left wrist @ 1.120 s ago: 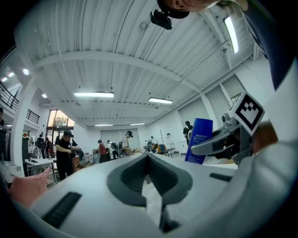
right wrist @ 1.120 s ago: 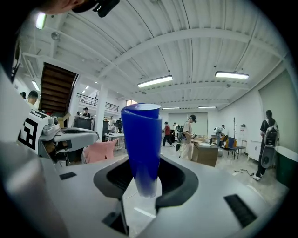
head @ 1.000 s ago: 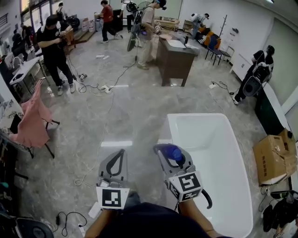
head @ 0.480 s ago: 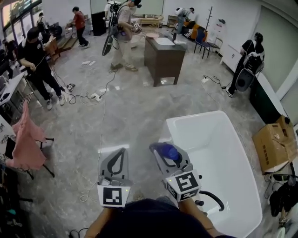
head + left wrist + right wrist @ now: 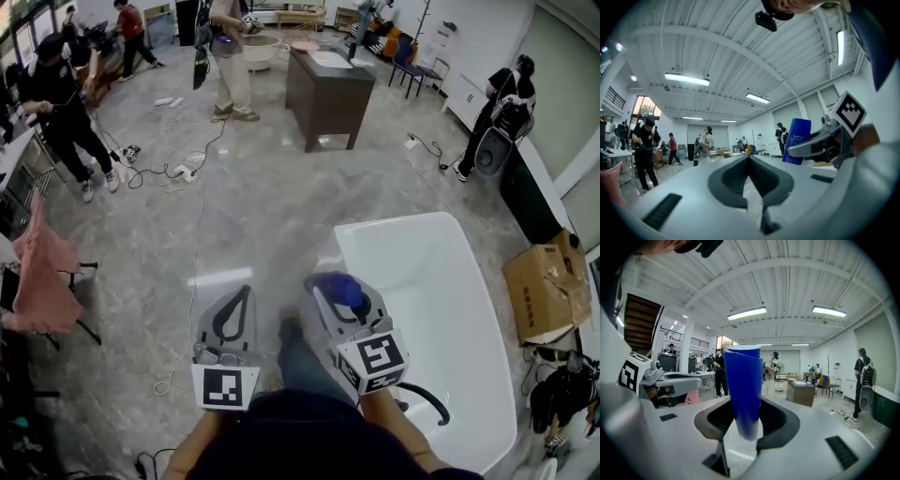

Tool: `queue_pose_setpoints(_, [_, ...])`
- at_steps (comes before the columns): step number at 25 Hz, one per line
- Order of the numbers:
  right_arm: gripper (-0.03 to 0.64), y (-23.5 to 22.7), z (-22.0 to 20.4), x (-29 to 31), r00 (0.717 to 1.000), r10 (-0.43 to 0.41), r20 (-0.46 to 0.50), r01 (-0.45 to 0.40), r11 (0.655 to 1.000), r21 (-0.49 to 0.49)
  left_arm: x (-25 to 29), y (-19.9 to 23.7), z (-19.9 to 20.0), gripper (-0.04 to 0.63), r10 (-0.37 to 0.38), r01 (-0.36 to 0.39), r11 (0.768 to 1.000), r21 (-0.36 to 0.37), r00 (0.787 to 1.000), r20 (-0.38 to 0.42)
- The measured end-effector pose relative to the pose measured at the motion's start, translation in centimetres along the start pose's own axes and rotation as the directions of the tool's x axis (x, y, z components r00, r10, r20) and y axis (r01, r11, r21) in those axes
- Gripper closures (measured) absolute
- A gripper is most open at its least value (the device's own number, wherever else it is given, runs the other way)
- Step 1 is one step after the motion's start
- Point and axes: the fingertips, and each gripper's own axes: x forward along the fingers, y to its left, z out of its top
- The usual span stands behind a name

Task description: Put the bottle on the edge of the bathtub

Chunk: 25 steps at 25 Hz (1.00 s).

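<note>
Bathtub [image 5: 394, 225] rim beside my right gripper [image 5: 746, 420], clamped on a blue bottle [image 5: 743, 385], white print illegible; left gripper [image 5: 749, 157] jaws together, empty.

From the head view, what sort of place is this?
Probably a large indoor lab or workshop hall, not a bathroom: white freestanding bathtub on grey marbled floor, dark wooden desk, loose white cables.

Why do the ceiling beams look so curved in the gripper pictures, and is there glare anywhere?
Left gripper view and right gripper view: wide-angle lenses bow the ceiling beams and darken the corners. Right gripper view: the blue bottle close to the lens looms large. Head view: a bright reflection glares on the glossy floor near the bathtub.
</note>
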Motion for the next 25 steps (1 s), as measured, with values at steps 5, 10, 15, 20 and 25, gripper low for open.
queue_pose_setpoints(5, [0.457, -0.7, 1.3, 6.0, 0.998, 0.054, 0.010, -0.054, 0.999, -0.009, 3.2, 4.0, -0.4, 0.594, 0.049, -0.049, 0.999, -0.001, 0.999, -0.009])
queue_pose_setpoints(10, [0.457, -3.1, 3.0, 12.8, 0.995, 0.095, 0.022, -0.095, 0.995, -0.012, 8.3, 8.3, -0.3, 0.595, 0.105, -0.105, 0.995, 0.003, 0.994, -0.019])
queue_pose_setpoints(15, [0.457, -7.3, 5.2, 18.6, 0.992, 0.122, 0.023, -0.121, 0.992, -0.024, 14.7, 11.0, 1.2, 0.594, 0.134, -0.134, 0.991, 0.012, 0.991, -0.002])
queue_pose_setpoints(20, [0.457, -11.4, 6.8, 24.4, 0.990, 0.138, 0.020, -0.137, 0.990, -0.031, 21.0, 13.6, 1.4, 0.594, 0.162, -0.162, 0.987, -0.002, 0.987, -0.014])
queue_pose_setpoints(25, [0.456, -15.1, 7.7, 29.8, 0.986, 0.165, 0.009, -0.165, 0.986, -0.038, 26.9, 16.0, 1.2, 0.594, 0.191, -0.191, 0.982, -0.003, 0.981, -0.017])
